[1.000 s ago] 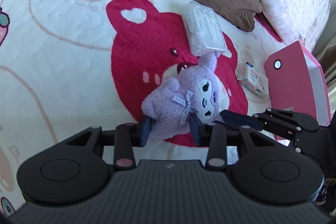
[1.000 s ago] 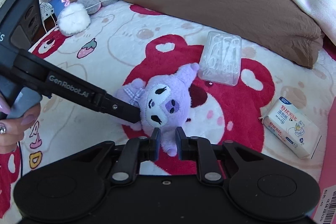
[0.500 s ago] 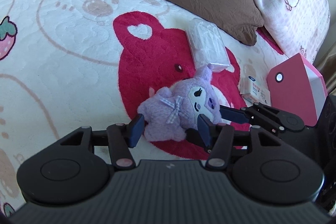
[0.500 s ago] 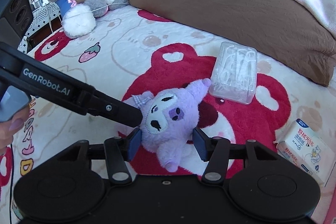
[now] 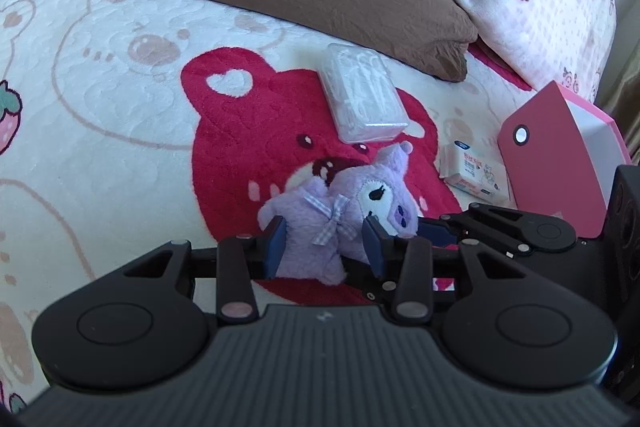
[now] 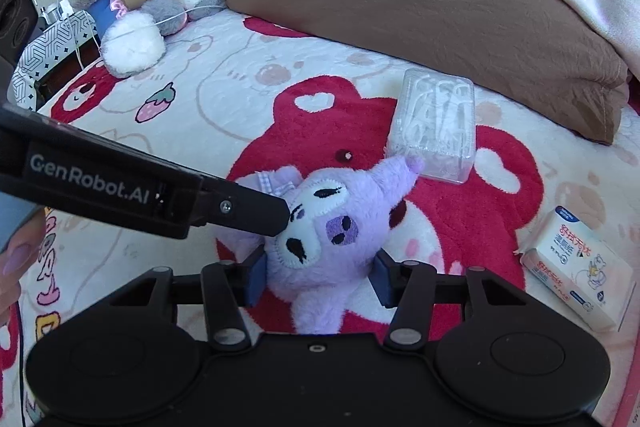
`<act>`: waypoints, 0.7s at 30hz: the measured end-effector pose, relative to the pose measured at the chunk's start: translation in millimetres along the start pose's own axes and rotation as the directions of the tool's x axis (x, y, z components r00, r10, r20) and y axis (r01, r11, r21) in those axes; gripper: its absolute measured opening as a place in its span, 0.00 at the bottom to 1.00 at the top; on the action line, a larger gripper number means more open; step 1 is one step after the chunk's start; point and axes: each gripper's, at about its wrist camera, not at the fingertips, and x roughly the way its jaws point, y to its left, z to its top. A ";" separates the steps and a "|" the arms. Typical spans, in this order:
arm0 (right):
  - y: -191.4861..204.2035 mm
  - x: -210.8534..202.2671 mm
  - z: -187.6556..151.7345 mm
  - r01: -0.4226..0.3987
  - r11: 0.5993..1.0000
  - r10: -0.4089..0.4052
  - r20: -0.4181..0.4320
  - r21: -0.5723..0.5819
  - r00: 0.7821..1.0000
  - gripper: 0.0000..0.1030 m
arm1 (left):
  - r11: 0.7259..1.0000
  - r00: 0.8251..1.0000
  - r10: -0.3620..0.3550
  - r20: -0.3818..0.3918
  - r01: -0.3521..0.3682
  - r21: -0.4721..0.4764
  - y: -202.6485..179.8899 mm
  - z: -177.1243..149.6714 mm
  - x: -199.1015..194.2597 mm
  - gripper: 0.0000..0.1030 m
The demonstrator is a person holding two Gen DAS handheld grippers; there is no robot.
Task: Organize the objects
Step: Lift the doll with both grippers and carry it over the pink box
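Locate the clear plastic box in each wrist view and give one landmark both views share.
Left wrist view: the clear plastic box lies above centre on the red bear print, just beyond the purple plush toy.
Right wrist view: the clear plastic box lies right of centre, past the plush's ear tip.
Shared landmark: the white heart on the red bear's ear, left of the box.
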 end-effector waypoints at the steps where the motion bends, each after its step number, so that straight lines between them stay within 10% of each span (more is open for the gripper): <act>1: 0.4 -2.0 -1.7 0.007 1.000 -0.007 -0.007 0.005 1.000 0.55 | 1.000 1.000 0.000 -0.007 0.000 0.009 -3.6 -2.0 0.1 0.39; 21: 8.5 -106.9 5.9 0.069 0.991 -0.065 -0.040 0.116 0.997 0.55 | 0.988 0.994 -0.105 0.022 0.102 0.112 -71.0 -13.1 -75.9 0.42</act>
